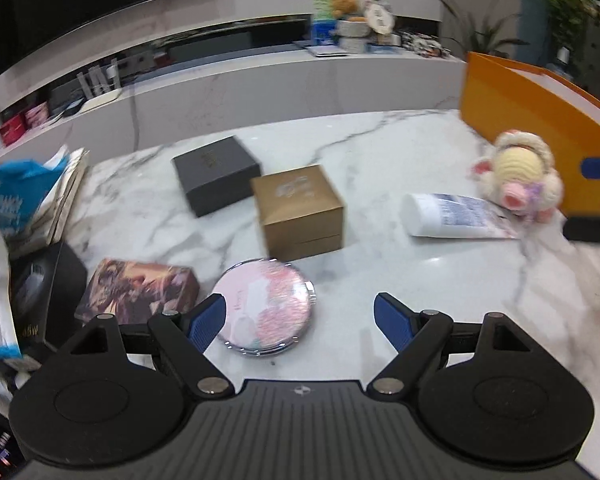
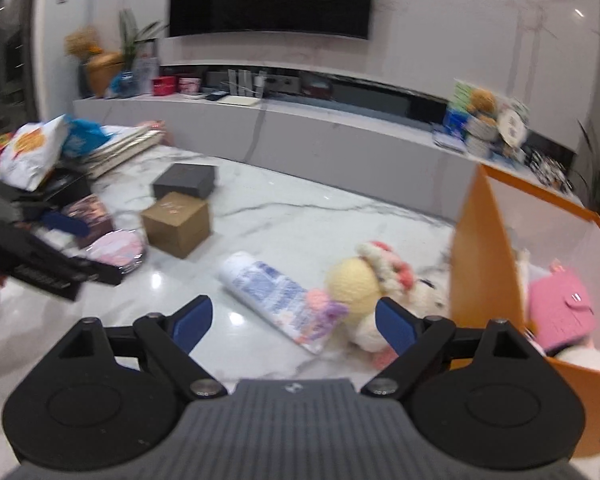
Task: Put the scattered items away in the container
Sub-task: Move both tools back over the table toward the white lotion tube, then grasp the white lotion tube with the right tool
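While both pairs of tongs gape wide and grip nothing, the left tongs (image 1: 300, 320) hover over a round, glossy pink compact (image 1: 265, 307) on the marble counter (image 1: 380, 148), and the right tongs (image 2: 294, 326) sit above a crocheted yarn doll (image 2: 364, 292) lying against a white printed tube (image 2: 276, 296), its text too blurred to read. Beyond stand a gold cardboard box (image 1: 300, 210) and a matte black box (image 1: 216, 174). At the counter's right edge, the orange container (image 2: 488, 248) holds a pink purse (image 2: 560, 314).
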{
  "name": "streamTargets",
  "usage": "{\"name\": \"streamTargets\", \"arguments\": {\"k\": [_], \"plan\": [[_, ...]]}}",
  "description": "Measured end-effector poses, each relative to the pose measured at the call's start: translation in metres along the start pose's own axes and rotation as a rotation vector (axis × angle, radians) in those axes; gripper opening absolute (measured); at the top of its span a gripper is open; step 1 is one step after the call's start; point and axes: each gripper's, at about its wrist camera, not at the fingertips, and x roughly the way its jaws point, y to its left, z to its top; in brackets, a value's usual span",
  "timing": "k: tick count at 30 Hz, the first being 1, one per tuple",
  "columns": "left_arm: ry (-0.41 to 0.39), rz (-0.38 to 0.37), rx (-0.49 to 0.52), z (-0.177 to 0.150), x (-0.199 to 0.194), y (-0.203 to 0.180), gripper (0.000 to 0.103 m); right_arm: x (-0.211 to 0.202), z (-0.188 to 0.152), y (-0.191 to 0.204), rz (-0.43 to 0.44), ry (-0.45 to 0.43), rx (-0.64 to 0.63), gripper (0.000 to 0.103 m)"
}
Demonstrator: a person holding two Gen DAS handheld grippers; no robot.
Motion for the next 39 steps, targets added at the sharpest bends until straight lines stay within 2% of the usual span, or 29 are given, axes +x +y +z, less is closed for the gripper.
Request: {"name": "streamTargets", "arguments": {"k": [3, 8, 13, 22, 26, 32, 35, 37, 39], "plan": [[-0.006, 0.013, -0.043, -0.003, 0.009, 0.006, 0.096, 0.009, -0.002, 0.011, 0.035, 0.007, -0.067, 0.09], [-0.02, 0.06, -0.05, -0.006, 0.02, 0.009, 0.097, 0.028, -0.001, 0.024, 0.084, 0.015, -0.128, 0.09], [-0.01, 0.04, -0.096, -0.008, 0.029, 0.019, 0.098, 0.052, 0.003, 0.033, 0.154, 0.032, -0.255, 0.09], [-0.012, 0.029, -0.078, -0.007, 0.03, 0.02, 0.098, 0.101, 0.021, 0.021, 0.214, 0.123, -0.359, 0.09], [-0.014, 0.028, -0.077, -0.007, 0.03, 0.02, 0.098, 0.125, 0.034, 0.011, 0.256, 0.204, -0.358, 0.09], [-0.006, 0.021, -0.071, -0.008, 0.03, 0.02, 0.098, 0.151, 0.048, 0.001, 0.345, 0.331, -0.342, 0.076], [-0.002, 0.016, -0.068, -0.008, 0.029, 0.021, 0.097, 0.154, 0.051, -0.001, 0.379, 0.366, -0.347, 0.074], [0.0, 0.015, -0.067, -0.008, 0.028, 0.021, 0.093, 0.154, 0.053, -0.001, 0.4, 0.382, -0.344, 0.068], [-0.006, 0.019, -0.068, -0.008, 0.027, 0.022, 0.088, 0.153, 0.054, -0.002, 0.406, 0.389, -0.337, 0.057]]}}
